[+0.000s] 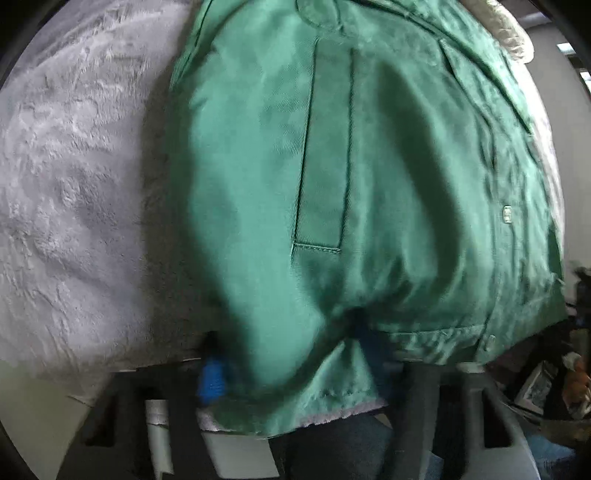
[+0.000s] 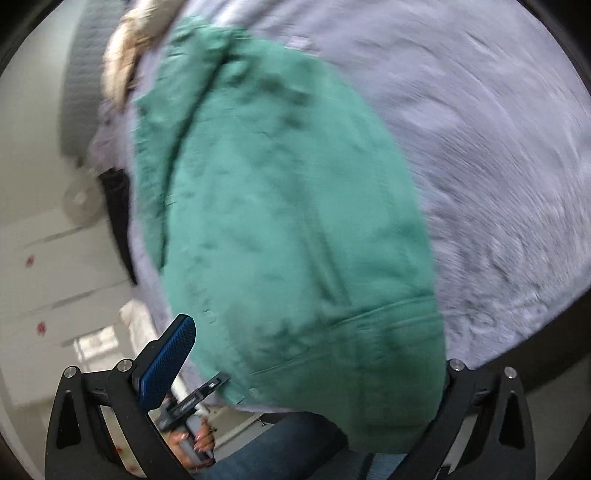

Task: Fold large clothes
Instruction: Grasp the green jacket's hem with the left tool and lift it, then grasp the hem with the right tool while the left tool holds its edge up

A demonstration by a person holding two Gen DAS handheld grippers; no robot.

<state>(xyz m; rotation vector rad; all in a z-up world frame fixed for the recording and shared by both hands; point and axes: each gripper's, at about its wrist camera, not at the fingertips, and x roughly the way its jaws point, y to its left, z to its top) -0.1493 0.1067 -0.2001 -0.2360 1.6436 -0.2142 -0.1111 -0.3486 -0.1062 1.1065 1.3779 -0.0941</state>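
A large green jacket [image 1: 351, 184] with a welt pocket and a pale fur collar [image 1: 509, 33] lies on a lavender fleece blanket [image 1: 74, 184]. My left gripper [image 1: 288, 354] is shut on the jacket's hem, which bunches between its blue pads [image 1: 212, 380] and hides most of them. In the right wrist view the jacket [image 2: 288, 221] drapes over the right side of my right gripper [image 2: 295, 376]. Its left finger with the blue pad [image 2: 166, 362] stands free and far from the hidden right one, so the jaws are open.
The lavender blanket [image 2: 480, 166] covers the bed. White cabinet doors [image 2: 44, 277] and a small fan [image 2: 79, 201] stand at the left. The person's jeans [image 2: 280, 454] and hand [image 2: 199, 443] show below. Clutter sits at the right edge [image 1: 565, 380].
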